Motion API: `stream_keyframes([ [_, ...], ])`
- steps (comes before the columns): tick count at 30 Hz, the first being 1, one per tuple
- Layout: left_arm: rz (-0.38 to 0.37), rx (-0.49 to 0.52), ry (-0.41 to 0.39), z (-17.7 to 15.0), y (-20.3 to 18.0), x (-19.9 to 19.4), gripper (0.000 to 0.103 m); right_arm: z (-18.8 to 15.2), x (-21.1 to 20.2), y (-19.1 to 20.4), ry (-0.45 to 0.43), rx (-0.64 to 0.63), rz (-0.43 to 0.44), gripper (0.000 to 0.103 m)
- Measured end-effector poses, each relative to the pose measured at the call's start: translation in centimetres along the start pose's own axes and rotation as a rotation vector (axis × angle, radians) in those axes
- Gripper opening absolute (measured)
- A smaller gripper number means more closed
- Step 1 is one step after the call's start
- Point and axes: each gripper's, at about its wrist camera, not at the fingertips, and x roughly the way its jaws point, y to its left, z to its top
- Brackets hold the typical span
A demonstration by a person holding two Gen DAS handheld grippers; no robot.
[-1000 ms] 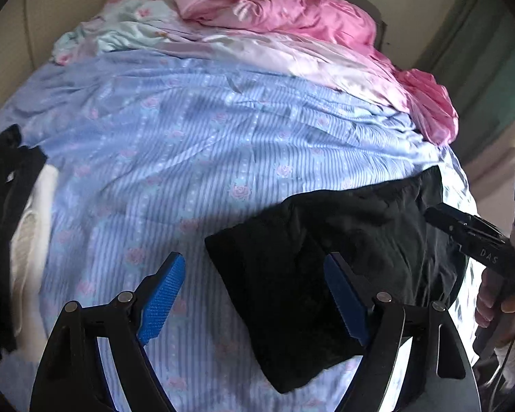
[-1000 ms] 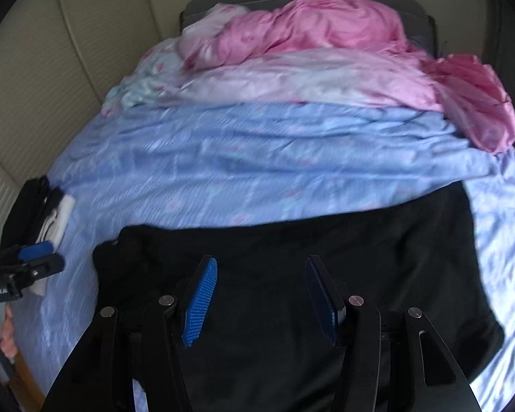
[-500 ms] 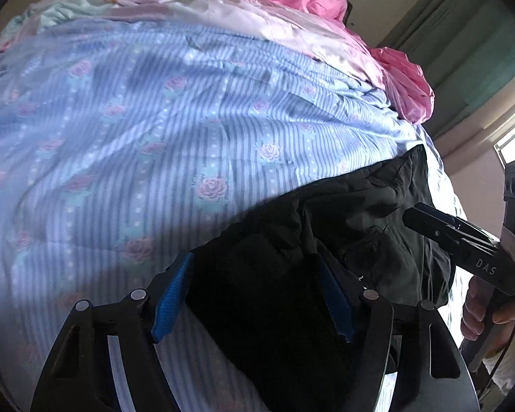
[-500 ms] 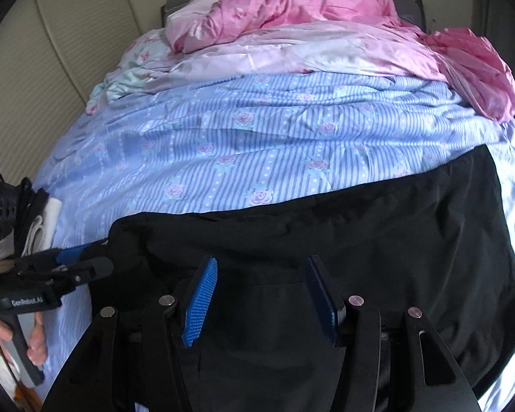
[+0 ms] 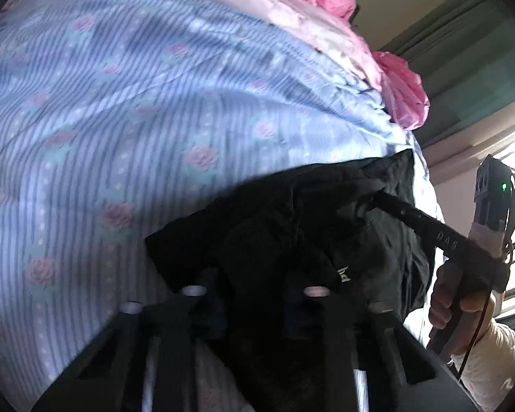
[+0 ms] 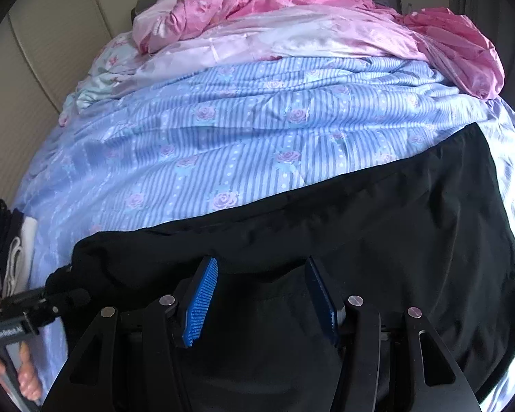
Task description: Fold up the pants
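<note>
Black pants (image 6: 377, 226) lie across the near edge of a bed with a blue striped rose-print sheet (image 6: 243, 144). In the left wrist view the pants (image 5: 292, 226) are bunched at their left end, and my left gripper (image 5: 254, 305) is pushed into that end with its pads buried in the cloth. In the right wrist view my right gripper (image 6: 262, 290) is open, its blue pads (image 6: 202, 298) spread over the pants, nothing between them. The right gripper also shows in the left wrist view (image 5: 370, 202), its tip against the cloth.
A crumpled pink blanket (image 6: 292, 3) lies at the head of the bed. Dark and white clothes (image 6: 7, 247) sit at the bed's left edge. A beige wall panel (image 6: 34, 68) runs along the left. A window and green curtain (image 5: 480, 51) stand on the right.
My left gripper has moved forward and down into the left end of the pants, and its jaws have narrowed. The right gripper has edged lower over the pants and stays open.
</note>
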Motion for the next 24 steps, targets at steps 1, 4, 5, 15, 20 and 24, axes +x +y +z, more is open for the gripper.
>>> stream_keyframes([
  [1, -0.009, -0.021, -0.004, -0.1, 0.2, -0.2, 0.016, 0.2, 0.4, 0.0, 0.007, 0.001, 0.004, 0.054],
  [4, -0.027, -0.098, -0.057, -0.7, 0.6, -2.1, 0.014, 0.4, 1.0, 0.3, 0.011, -0.006, 0.012, 0.054],
  [5, -0.015, -0.098, -0.061, -0.7, 0.6, -2.2, 0.015, 0.6, 1.3, 0.5, 0.013, -0.013, 0.016, 0.054],
  [15, 0.049, -0.099, 0.0, -0.1, 1.9, 0.1, 0.02, 2.8, 5.4, 0.9, 0.035, -0.062, -0.034, 0.054],
  [20, 0.099, -0.004, 0.006, 0.4, 0.6, 0.4, 0.021, 3.0, 5.5, -0.7, 0.038, -0.018, -0.164, 0.054],
  [24, 0.133, 0.086, -0.008, 1.0, 0.0, 0.5, 0.021, 2.7, 5.3, -1.9, 0.05, -0.003, -0.204, 0.054],
])
